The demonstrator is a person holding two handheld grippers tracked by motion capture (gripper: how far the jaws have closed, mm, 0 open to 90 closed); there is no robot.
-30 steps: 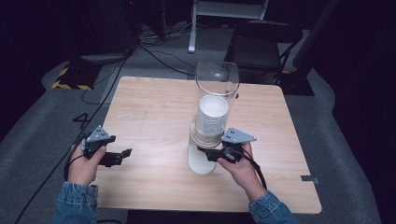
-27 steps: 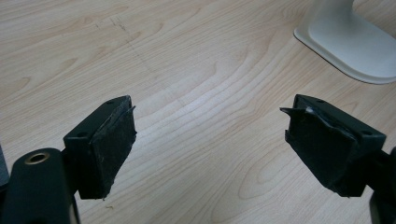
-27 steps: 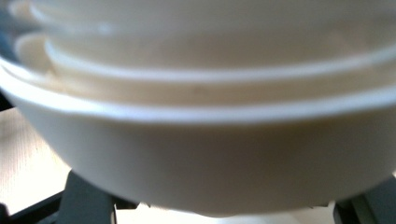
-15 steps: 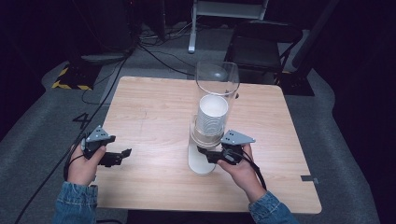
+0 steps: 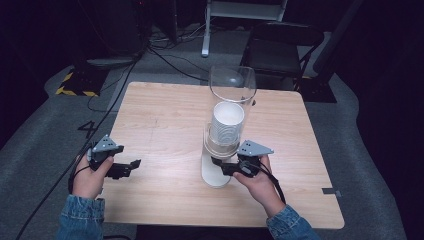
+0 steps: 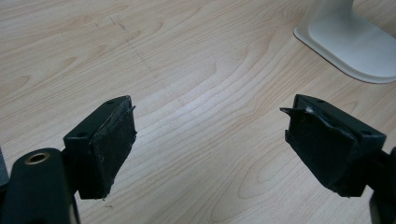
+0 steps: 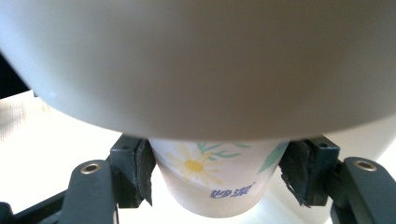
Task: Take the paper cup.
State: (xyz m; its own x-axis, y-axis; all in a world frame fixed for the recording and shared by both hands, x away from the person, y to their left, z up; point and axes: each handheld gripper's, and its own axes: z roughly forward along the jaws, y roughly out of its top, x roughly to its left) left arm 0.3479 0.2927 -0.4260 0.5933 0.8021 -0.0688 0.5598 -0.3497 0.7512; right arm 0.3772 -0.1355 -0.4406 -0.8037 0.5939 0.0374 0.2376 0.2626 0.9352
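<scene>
Right gripper (image 5: 218, 166) at the foot of the cup dispenser (image 5: 223, 135), pinching the lowest paper cup (image 7: 212, 186).

From where I stand, the cup pokes out beneath the dispenser's white collar, bottom downward, its long axis upright. The right fingers (image 7: 135, 172) sit on either side of its flowered wall, touching or nearly so, so I'd judge it gripped and the pull must go straight down the stack. The left gripper (image 5: 131, 165) hangs well apart over the bare tabletop (image 5: 165, 120), fingers (image 6: 105, 144) spread wide, empty.
</scene>
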